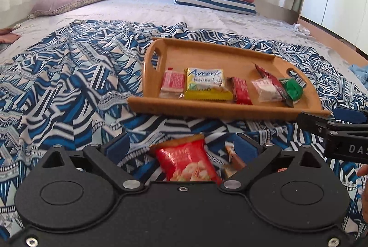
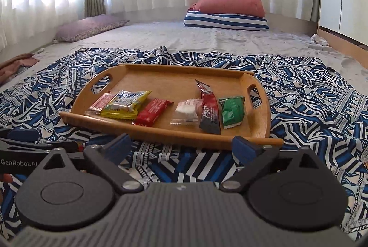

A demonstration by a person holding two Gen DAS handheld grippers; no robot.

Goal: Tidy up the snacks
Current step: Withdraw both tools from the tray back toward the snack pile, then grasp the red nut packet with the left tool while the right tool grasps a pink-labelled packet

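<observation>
Snacks: six sit in the wooden tray (image 1: 207,109); a red packet (image 1: 186,162) waits outside between the left gripper's (image 1: 181,146) released jaws; the right gripper (image 2: 181,146) gapes empty.

A wooden tray (image 2: 260,125) sits on a patterned cloth (image 2: 310,95) spread over a bed (image 2: 161,38), six snack packets (image 2: 231,112) in a row inside; pillows (image 2: 226,20) lie at twelve o'clock.

The yellow snack packet (image 1: 207,85) in the wooden tray (image 1: 207,109) reads "Americ", the rest cut off. The right gripper's side (image 1: 345,143) shows "DAS"; the left gripper's side (image 2: 18,164) reads "GenRobot.AI". The dark sachet's (image 2: 208,109) lettering is unreadable.
</observation>
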